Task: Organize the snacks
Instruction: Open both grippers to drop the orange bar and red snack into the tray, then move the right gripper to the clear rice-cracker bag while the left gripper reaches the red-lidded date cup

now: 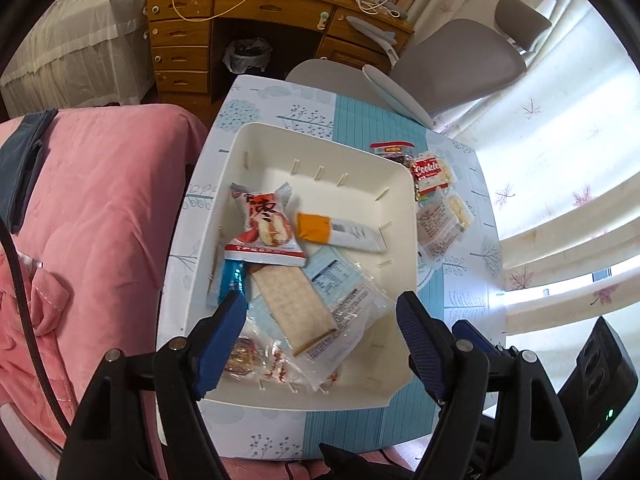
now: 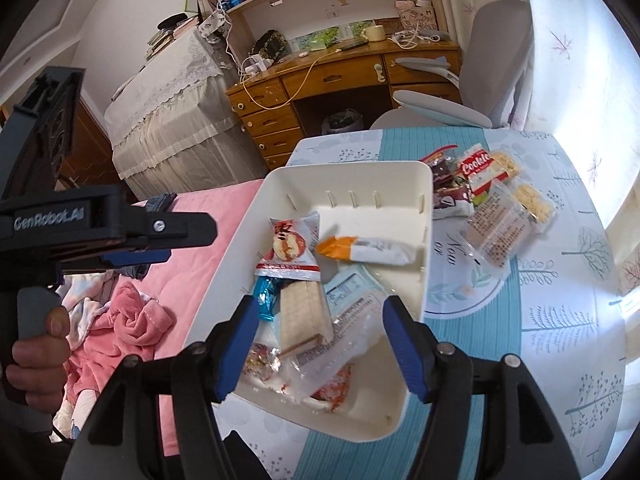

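Note:
A white tray (image 1: 256, 140) (image 2: 416, 172) on the patterned table holds several snack packs: a red-and-white pack (image 1: 264, 228) (image 2: 290, 246), an orange-and-white bar (image 1: 340, 232) (image 2: 368, 250), a clear-wrapped cracker (image 1: 296, 304) (image 2: 304, 312) and a blue candy (image 1: 230, 278) (image 2: 266, 294). More packs lie on the table right of the tray, among them a red Cookie pack (image 1: 430, 174) (image 2: 478, 172) and a clear wrapped pack (image 1: 438, 234) (image 2: 500, 228). My left gripper (image 1: 322, 308) is open and empty above the tray's near end. My right gripper (image 2: 320, 312) is open and empty over the same end.
A pink blanket (image 1: 100, 220) (image 2: 192, 240) covers the bed left of the table. A grey chair (image 1: 452, 64) (image 2: 492, 64) and a wooden desk (image 1: 224, 28) (image 2: 332, 80) stand behind. The left gripper's body (image 2: 80, 224) shows at left in the right wrist view.

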A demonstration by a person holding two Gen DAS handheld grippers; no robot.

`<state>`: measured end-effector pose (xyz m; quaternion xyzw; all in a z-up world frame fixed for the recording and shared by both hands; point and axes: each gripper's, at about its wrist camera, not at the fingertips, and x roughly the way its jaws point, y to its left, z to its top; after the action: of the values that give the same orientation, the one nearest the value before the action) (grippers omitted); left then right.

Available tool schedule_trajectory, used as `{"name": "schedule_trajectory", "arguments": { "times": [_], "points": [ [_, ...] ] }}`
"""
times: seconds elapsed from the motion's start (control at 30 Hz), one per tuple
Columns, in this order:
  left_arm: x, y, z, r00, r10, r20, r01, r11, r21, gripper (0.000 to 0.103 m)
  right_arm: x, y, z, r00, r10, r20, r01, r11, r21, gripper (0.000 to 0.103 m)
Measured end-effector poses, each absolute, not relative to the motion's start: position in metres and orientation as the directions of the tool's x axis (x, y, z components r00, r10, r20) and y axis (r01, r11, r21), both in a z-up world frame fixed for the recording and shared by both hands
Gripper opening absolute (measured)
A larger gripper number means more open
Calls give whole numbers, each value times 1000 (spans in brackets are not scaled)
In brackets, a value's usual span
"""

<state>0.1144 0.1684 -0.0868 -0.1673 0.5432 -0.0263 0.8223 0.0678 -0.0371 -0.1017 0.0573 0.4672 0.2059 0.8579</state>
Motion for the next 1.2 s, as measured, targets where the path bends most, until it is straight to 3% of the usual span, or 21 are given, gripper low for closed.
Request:
{"name": "schedule_trajectory", "arguments": {
  "times": [0.7,0.9,0.97,1.2],
  "points": [
    [130,46,-75,445,-133,-886,-206,947,-246,76,110,-186,-125,316,498,-807,-234,866,443,65],
    [156,30,-58,450,-104,-887,-200,956,-214,77,131,-219,-135,304,531,-791,-148,847,511,80],
    [168,27,-51,452,-90,-888,-184,964,-192,81,137,-224,-140,299,545,-783,-117,835,537,81],
    [220,30,-37,414,-92,-906,-125,980,-157,82,164,-232,-162,252,643,-724,91,729,679,81]
  ]
}}
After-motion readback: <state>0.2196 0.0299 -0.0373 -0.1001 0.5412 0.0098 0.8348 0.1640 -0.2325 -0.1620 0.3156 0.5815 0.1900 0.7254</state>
